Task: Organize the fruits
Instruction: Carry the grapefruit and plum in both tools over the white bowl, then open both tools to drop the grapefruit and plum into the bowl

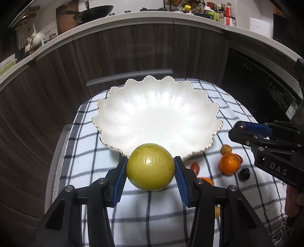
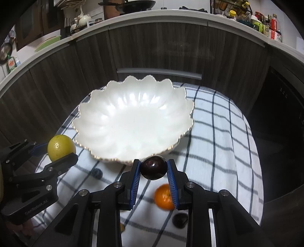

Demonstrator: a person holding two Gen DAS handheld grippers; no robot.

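Observation:
A white scalloped bowl (image 1: 157,98) (image 2: 133,106) stands empty on a checked cloth. My left gripper (image 1: 150,167) is shut on a yellow-green round fruit (image 1: 150,166), held just before the bowl's near rim; it also shows in the right wrist view (image 2: 61,147). My right gripper (image 2: 153,170) is shut on a dark plum (image 2: 153,167), also just before the near rim; it shows in the left wrist view (image 1: 239,125). An orange (image 1: 229,163) (image 2: 163,197), a small yellow fruit (image 1: 226,149), a reddish fruit (image 1: 195,167) and a dark fruit (image 1: 244,174) (image 2: 180,220) lie on the cloth.
The checked cloth (image 1: 228,98) covers a small table that drops off on all sides. Dark wood cabinets (image 1: 123,57) stand behind it, with a cluttered white counter (image 1: 152,14) above. A small blue-grey object (image 2: 97,173) lies on the cloth left of my right gripper.

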